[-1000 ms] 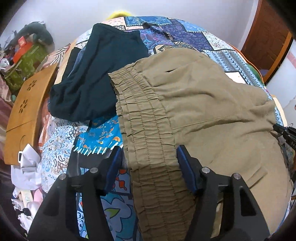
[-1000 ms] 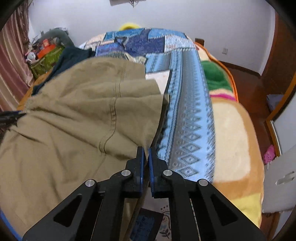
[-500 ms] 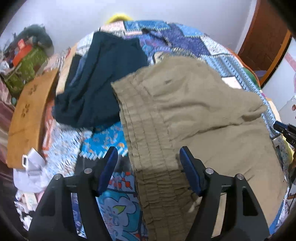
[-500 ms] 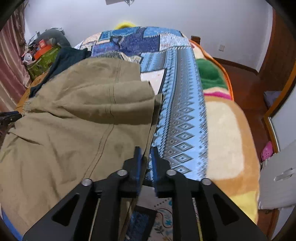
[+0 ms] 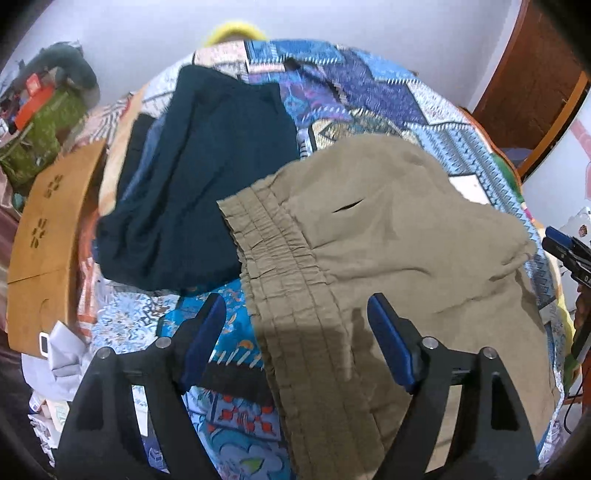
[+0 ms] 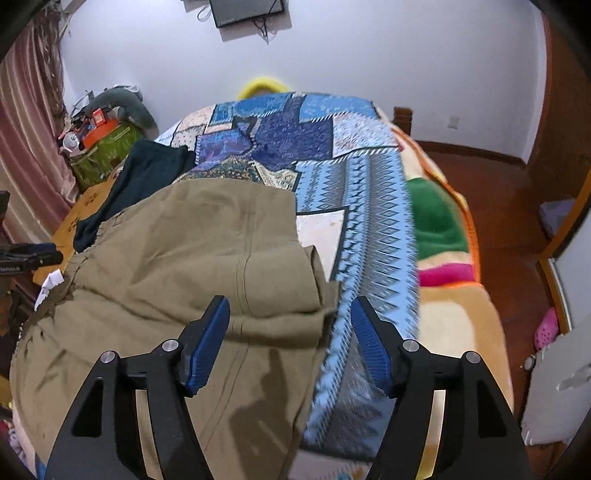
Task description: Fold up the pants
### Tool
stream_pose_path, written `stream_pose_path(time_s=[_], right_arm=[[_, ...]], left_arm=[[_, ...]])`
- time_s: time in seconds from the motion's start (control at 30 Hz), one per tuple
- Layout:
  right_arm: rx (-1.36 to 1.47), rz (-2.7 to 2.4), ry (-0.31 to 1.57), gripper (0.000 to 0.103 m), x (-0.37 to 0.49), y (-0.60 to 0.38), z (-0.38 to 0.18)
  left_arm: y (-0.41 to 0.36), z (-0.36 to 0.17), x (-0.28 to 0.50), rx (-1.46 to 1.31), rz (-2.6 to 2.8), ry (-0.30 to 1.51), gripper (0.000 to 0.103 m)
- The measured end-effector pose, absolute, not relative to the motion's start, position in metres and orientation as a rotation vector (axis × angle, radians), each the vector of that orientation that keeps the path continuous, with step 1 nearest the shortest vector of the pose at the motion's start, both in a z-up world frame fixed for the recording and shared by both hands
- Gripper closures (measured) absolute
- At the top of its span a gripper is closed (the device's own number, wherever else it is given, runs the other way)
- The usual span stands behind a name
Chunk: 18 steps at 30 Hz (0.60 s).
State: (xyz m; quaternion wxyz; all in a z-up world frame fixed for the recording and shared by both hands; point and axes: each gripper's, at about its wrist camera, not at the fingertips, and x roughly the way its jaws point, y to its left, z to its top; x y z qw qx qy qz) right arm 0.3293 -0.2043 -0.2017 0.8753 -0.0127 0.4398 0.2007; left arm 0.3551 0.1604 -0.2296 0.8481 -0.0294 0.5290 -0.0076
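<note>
Khaki pants (image 5: 388, 258) folded on the quilt (image 5: 369, 92) — dark garment (image 5: 207, 184) at ten o'clock — my left tongs (image 5: 295, 314) and right tongs (image 6: 290, 317) both opening, gripping nothing.

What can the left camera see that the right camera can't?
Only the left wrist view shows the stretchy waistband of the khaki pants, a small slit in them, and the brown door. Only the right wrist view shows the dark screen on the wall, the pink curtain, the red floor and the green and pink blanket. Both show the pants, the dark blue garment, the patterned bedspread, the yellow pillow and open hand-held grippers, left and right, holding nothing, jaws opening.
</note>
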Motion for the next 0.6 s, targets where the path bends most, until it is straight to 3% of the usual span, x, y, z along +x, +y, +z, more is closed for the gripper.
stream_pose_path(time_s=[0.3,0.4,0.47,0.53,0.6], right_arm=[[0.013,0.496,1.035,0.042,0.365,-0.192,-0.243],[-0.017,0.506,1.051,0.064,0.365,-0.187,-0.25],[-0.071,0.491,1.04,0.089,0.364,-0.186,-0.252],[-0.088,0.49,1.027,0.093,0.363,-0.188,-0.253],[-0.093,0.484,1.016,0.096,0.363,-0.191,-0.251]], left_arm=[[0.16,-0.262,0.373,-0.088,-0.047,1.191,0.021],[0.158,-0.264,0.371,-0.078,-0.046,1.177,0.021],[0.159,-0.263,0.369,-0.062,-0.03,1.154,0.029],[0.158,-0.261,0.367,-0.025,-0.01,1.132,0.044],[0.159,-0.26,0.365,-0.015,0.0,1.119,0.045]])
